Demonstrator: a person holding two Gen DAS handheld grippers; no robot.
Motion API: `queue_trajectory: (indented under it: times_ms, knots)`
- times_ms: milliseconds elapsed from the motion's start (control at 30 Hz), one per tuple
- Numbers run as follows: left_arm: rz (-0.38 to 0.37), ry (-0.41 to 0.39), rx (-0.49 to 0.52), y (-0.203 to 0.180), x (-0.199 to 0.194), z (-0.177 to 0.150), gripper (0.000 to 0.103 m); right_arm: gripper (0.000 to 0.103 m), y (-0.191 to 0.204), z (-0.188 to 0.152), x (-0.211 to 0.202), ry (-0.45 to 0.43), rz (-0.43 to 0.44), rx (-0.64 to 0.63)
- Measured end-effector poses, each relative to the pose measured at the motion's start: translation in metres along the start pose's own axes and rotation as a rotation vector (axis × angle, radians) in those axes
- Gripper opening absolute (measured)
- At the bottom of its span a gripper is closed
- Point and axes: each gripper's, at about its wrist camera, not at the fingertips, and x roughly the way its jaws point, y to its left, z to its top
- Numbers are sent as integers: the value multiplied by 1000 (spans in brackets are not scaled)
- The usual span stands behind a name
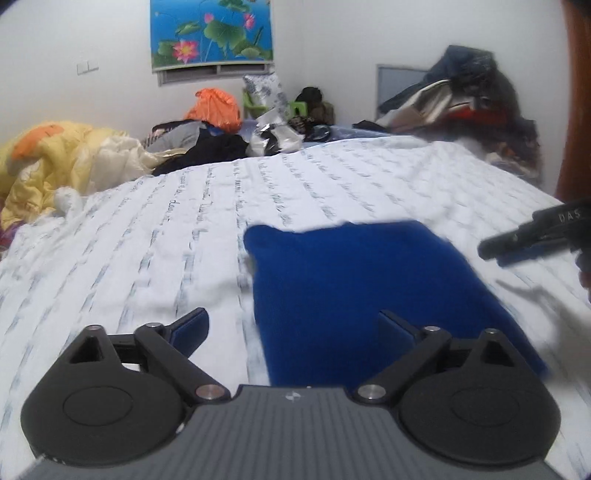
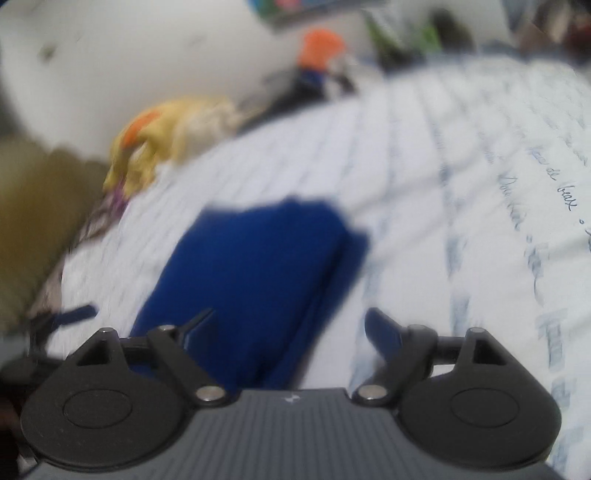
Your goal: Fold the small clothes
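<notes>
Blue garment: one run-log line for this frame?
blue garment: folded, flat on bed sheet | left gripper: open, empty | right gripper: open, empty

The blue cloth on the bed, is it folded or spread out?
Folded. The blue cloth lies in a compact block on the bed sheet, with a second layer's edge showing along its right side.

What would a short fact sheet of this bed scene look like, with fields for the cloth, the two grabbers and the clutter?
surface: bed sheet, white with lines of script
garment: blue cloth, folded flat on the sheet
left gripper: open, holding nothing, over the cloth's near left edge
right gripper: open, holding nothing, over the cloth's near end
contact: neither gripper grips the cloth
far left: yellow quilt, bunched up
far right: heap of clothes
wall: lotus poster
image quality: right wrist view blurred
</notes>
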Motion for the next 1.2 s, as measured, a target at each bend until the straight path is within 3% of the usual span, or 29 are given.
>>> queue_trajectory:
  times_ms: [133,167,200,233,267,300,367,433,500,600,700,767,800,833,900,1000,1067,1133,1200]
  knots:
    - [21,137,-52,13,90,40,71,86,-21,42,59,72,-9,114]
    - [29,148,-50,13,105,45,49,86,-20,48,73,85,-12,114]
    - [43,131,-13,10,114,49,29,80,-15,53,83,61,-15,87]
    - [52,99,62,1,116,50,17,36,-10,56,94,65,-28,58]
    - [107,38,164,-12,113,46,15,15,-1,58,104,77,-54,5]
    - [156,-28,284,-27,109,39,14,16,9,58,108,69,-65,-61]
    - [233,-85,432,-43,113,16,15,15,43,48,105,-24,-152,-359]
    - [267,-74,439,-41,119,5,15,15,63,23,116,-60,-263,-666]
    - [251,-60,385,-36,110,11,20,15,61,7,122,-114,-289,-765]
    - [191,-79,281,-26,74,16,22,29,51,22,106,-97,-269,-564]
    - [16,-95,152,-23,35,14,39,30,44,30,57,-171,-155,-317]
    - [-126,-30,113,-29,32,12,59,30,51,29,43,-182,-40,-245]
    - [-163,28,111,-34,40,8,59,30,55,26,45,-153,-2,-223]
    - [-154,66,106,-38,50,4,61,31,57,25,57,-97,17,-209]
    - [-166,43,66,-32,61,0,65,30,52,21,92,16,-32,-183]
    - [-147,66,61,-31,60,6,65,29,28,24,113,-35,38,-99]
    - [-111,72,71,-33,44,9,63,29,29,35,113,8,18,-38]
    - [-107,56,71,-34,19,0,69,30,48,34,100,45,-60,-98]
    - [-102,82,70,-35,11,-17,75,33,60,18,71,30,-33,-133]
